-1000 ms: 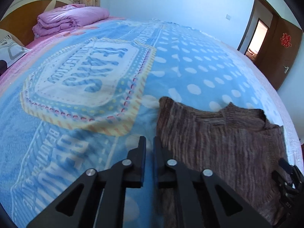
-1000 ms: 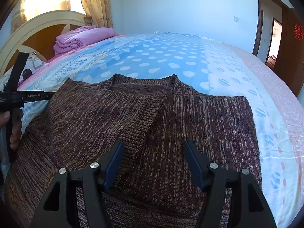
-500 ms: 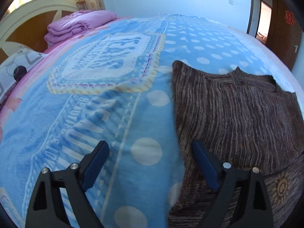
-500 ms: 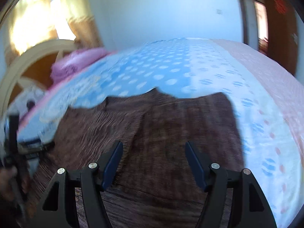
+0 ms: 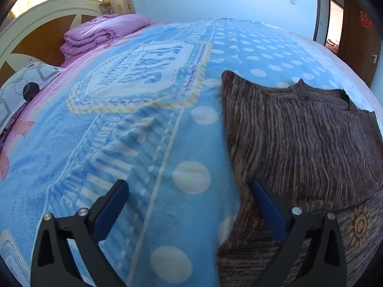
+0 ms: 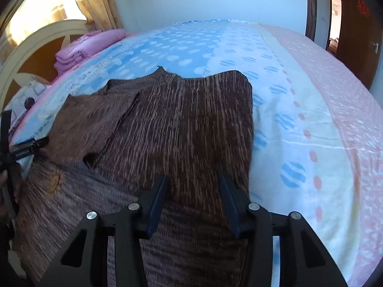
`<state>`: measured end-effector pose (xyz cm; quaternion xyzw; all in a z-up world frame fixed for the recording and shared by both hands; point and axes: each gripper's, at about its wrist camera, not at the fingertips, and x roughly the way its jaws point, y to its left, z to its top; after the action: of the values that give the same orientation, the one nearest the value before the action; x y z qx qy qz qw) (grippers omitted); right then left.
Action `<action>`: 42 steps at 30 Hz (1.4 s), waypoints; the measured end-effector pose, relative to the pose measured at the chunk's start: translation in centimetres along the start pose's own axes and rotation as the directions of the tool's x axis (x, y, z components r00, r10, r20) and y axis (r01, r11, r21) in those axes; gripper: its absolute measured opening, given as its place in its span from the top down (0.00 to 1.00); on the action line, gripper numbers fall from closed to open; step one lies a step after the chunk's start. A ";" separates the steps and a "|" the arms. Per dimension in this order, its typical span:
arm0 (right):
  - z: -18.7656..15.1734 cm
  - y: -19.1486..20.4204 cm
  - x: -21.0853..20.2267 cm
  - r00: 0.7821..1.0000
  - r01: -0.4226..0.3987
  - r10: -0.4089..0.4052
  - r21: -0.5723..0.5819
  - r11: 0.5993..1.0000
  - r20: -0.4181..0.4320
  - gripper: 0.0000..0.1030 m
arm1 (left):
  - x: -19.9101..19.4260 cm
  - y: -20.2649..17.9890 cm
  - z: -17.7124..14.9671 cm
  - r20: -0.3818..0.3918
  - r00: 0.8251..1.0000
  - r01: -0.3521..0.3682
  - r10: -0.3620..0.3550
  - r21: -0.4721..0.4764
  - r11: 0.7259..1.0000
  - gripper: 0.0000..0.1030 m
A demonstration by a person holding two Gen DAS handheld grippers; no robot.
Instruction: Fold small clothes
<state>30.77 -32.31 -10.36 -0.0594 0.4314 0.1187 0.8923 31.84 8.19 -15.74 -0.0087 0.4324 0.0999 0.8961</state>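
Clearly, the brown sweater [image 6: 182, 129] lay flat on the bed [image 6: 311, 100] with its length running away from both open, empty grippers, the right gripper [image 6: 194, 203] directly over its near part and the left gripper [image 5: 189, 205] straddling its left edge.

Black tool [image 5: 189, 205] frames, blue pads [image 6: 156, 202], silver screws.

Bright daylight pours through the curtains [image 6: 93, 2] at the upper left, glaring there and tinting the bed [image 5: 148, 143] cool blue; fisheye bending curves every edge into dark corners, and the right wrist view looks slightly smeared
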 end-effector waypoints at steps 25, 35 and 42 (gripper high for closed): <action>-3.6 1.4 -2.9 0.997 0.050 -0.049 -0.030 0.998 0.056 0.36 | -3.4 -1.3 -2.8 0.085 0.996 -0.042 0.031 0.125 0.991 0.00; -4.0 0.8 -2.5 0.998 0.039 -0.039 -0.002 0.999 0.043 0.29 | -4.2 -1.9 -3.7 0.087 0.996 -0.027 0.015 0.139 0.990 0.00; -4.7 0.9 -3.7 0.996 0.052 -0.053 0.022 0.998 0.066 0.29 | -5.7 -1.7 -4.8 0.097 0.995 -0.017 0.003 0.144 0.989 0.00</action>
<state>24.78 -33.00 -10.33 -0.0577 0.4010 0.0929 0.9095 25.03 5.06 -14.41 0.0633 0.3949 0.0730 0.9136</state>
